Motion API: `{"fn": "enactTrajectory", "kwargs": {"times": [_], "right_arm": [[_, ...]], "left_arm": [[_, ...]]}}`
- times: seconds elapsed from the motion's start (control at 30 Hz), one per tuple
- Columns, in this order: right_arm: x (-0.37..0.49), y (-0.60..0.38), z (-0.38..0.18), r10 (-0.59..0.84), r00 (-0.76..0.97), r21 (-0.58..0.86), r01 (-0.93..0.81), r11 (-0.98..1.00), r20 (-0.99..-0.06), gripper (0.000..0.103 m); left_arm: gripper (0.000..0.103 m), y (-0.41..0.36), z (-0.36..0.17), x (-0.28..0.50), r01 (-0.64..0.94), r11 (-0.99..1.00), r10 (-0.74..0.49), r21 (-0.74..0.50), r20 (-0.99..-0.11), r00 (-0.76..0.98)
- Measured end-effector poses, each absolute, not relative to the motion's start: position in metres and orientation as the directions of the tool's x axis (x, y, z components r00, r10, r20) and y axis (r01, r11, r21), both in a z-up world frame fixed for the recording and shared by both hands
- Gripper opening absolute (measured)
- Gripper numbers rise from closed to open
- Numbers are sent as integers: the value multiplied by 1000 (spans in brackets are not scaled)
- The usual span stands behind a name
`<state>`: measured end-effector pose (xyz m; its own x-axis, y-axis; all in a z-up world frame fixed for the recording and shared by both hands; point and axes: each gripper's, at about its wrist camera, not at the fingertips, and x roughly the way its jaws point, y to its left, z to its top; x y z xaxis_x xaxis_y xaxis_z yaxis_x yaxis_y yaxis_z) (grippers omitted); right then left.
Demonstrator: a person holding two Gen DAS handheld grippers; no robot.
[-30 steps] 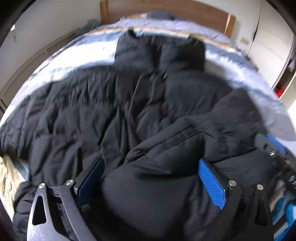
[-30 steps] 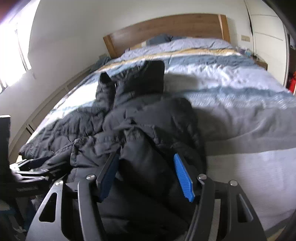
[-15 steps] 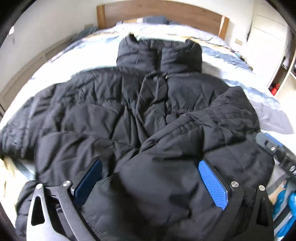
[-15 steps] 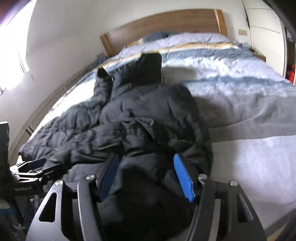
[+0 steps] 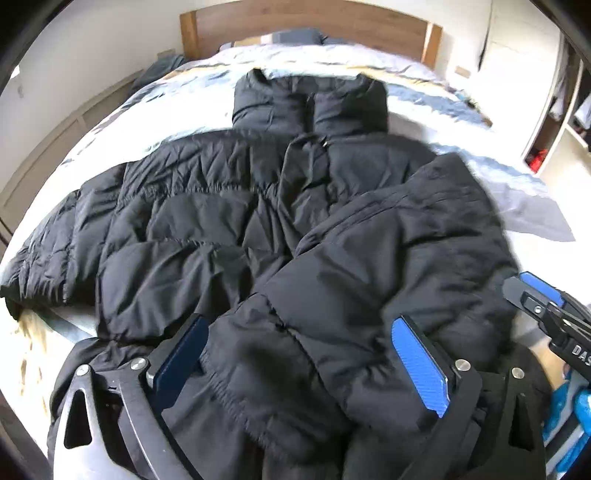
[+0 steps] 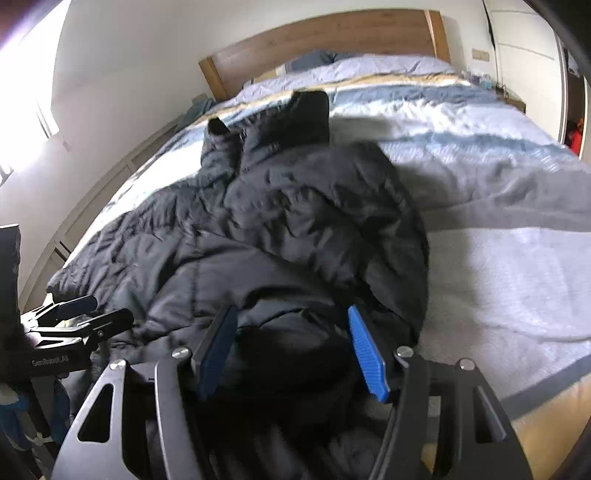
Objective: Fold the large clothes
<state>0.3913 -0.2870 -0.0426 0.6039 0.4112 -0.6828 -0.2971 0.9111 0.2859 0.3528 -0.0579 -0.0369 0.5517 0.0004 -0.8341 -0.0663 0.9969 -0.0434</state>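
Observation:
A large black puffer jacket (image 5: 229, 221) lies front up on the bed, collar toward the headboard. Its right side is folded over toward the middle. My left gripper (image 5: 299, 354) is open, its blue pads (image 5: 417, 362) wide apart around a bulky fold of the jacket's lower part. My right gripper (image 6: 291, 350) is open too, straddling the jacket's folded right edge (image 6: 332, 229). Each gripper shows in the other's view: the right at the right edge (image 5: 546, 314), the left at the left edge (image 6: 74, 321). The jacket's left sleeve (image 5: 44, 258) lies spread out to the left.
The bed (image 6: 498, 258) has a grey and blue striped duvet, bare to the right of the jacket. A wooden headboard (image 5: 314, 22) and pillows stand at the far end. A wall with panelling runs along the left; a wardrobe (image 5: 554, 110) is at the right.
Both grippers have stayed wide around the jacket's lower folds. The views have shifted slightly, with the jacket's folded right side settling further over the middle.

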Motion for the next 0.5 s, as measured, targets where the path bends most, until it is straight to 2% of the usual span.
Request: {"fn": "enactTrajectory", "kwargs": {"times": [0.2, 0.5], "right_arm": [[341, -281, -2, 430, 648, 299, -310, 903, -628, 60], [252, -264, 44, 367, 703, 230, -287, 930, -608, 61]], "left_arm": [[97, -52, 12, 311, -52, 995, -31, -79, -792, 610], [97, -33, 64, 230, -84, 995, 22, -53, -708, 706]]}}
